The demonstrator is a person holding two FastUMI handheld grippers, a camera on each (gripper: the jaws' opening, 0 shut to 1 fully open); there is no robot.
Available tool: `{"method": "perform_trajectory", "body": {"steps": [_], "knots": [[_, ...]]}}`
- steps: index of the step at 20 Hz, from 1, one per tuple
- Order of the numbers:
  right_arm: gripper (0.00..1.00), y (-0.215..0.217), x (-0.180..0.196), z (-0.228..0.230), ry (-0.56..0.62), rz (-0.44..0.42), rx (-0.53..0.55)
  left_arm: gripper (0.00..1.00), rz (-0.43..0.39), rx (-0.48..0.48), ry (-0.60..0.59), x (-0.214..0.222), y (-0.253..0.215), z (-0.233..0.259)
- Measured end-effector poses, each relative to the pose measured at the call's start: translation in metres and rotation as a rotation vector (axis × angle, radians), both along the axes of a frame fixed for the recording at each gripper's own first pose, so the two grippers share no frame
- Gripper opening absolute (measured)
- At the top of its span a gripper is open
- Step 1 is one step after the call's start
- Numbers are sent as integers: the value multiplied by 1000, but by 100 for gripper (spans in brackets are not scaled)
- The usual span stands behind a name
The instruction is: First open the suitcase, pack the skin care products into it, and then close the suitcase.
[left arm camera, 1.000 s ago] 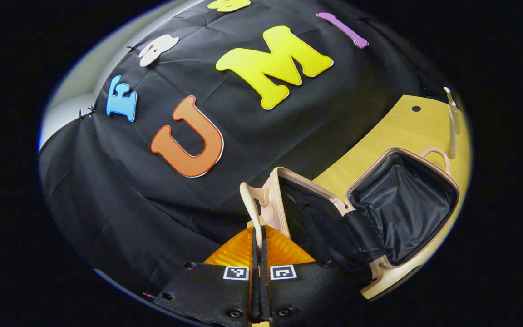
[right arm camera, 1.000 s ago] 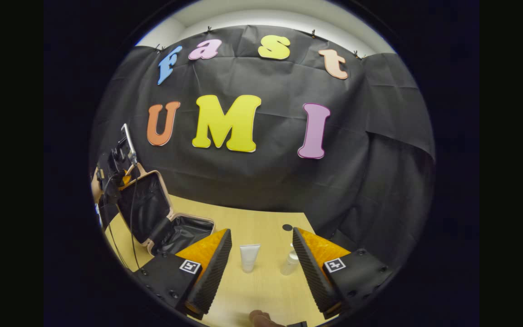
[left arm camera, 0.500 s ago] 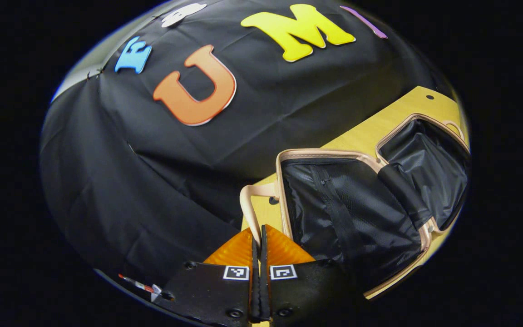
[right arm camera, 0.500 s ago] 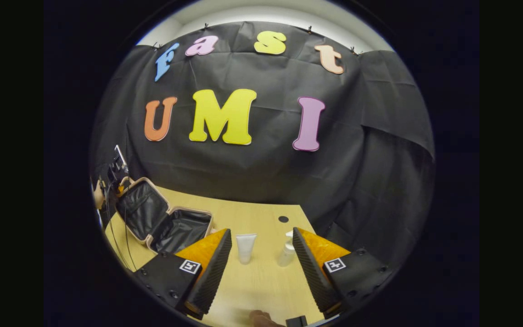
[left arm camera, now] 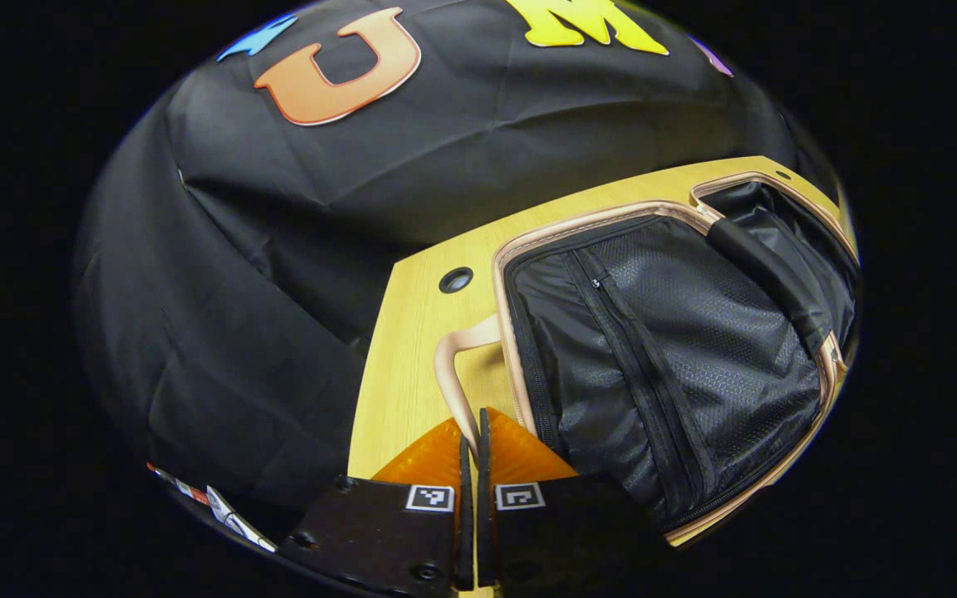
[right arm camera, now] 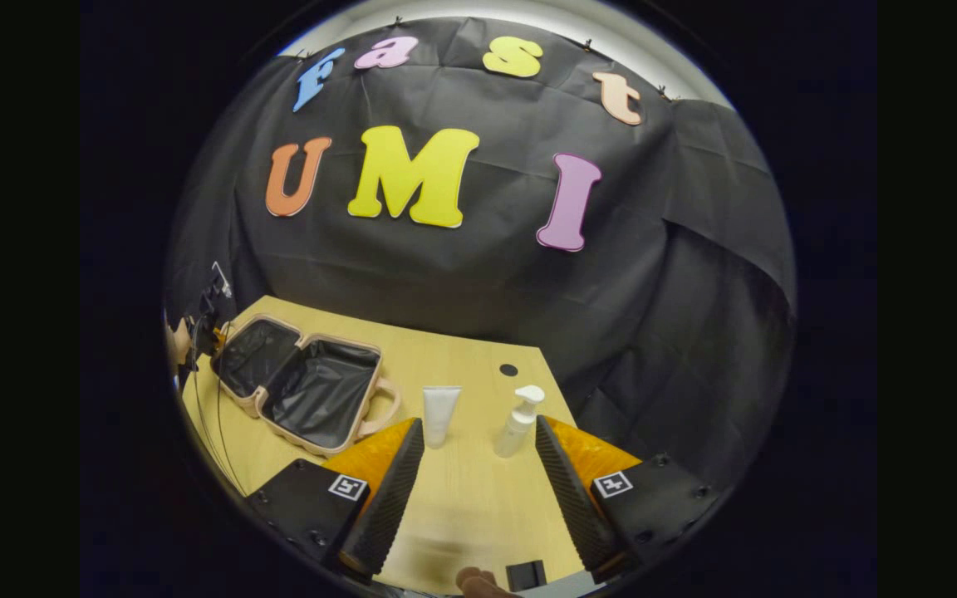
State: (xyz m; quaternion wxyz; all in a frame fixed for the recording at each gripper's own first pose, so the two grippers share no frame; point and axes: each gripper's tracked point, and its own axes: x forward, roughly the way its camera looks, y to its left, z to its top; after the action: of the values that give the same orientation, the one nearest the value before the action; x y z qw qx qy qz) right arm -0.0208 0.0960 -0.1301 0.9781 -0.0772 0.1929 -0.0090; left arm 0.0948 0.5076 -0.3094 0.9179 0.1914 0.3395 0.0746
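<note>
Suitcase (left arm camera: 661, 349) lay open, its handle (left arm camera: 453, 374) pinched in the clenched left gripper (left arm camera: 470, 465); yanking could drag it. Right gripper (right arm camera: 472, 465) gaped before tube (right arm camera: 439, 414) and bottle (right arm camera: 518, 420).

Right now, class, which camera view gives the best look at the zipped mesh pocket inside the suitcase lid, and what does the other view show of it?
The left gripper view: the mesh pocket lies close, its zip lines plain. The right gripper view shows the open suitcase small and far off, its lining dark, no pocket detail.
</note>
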Motion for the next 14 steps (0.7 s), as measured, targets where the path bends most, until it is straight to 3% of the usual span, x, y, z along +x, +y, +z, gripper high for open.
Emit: {"method": "perform_trajectory", "body": {"steps": [3,5,7,9,14], "knots": [[79,-4,2,3,-14,10,-18,16,10,14,-11,2,2,0],[80,-7,4,-1,-7,12,-9,19,52,83,-18,0,16,9],[80,-12,7,-2,-13,9,2,55,80,119,-22,-7,24,21],[80,-16,11,-6,-19,15,6,96,84,106,-36,-15,15,32],[79,-25,28,-10,-25,49,23,99,54,28,-95,-30,-49,65]]}}
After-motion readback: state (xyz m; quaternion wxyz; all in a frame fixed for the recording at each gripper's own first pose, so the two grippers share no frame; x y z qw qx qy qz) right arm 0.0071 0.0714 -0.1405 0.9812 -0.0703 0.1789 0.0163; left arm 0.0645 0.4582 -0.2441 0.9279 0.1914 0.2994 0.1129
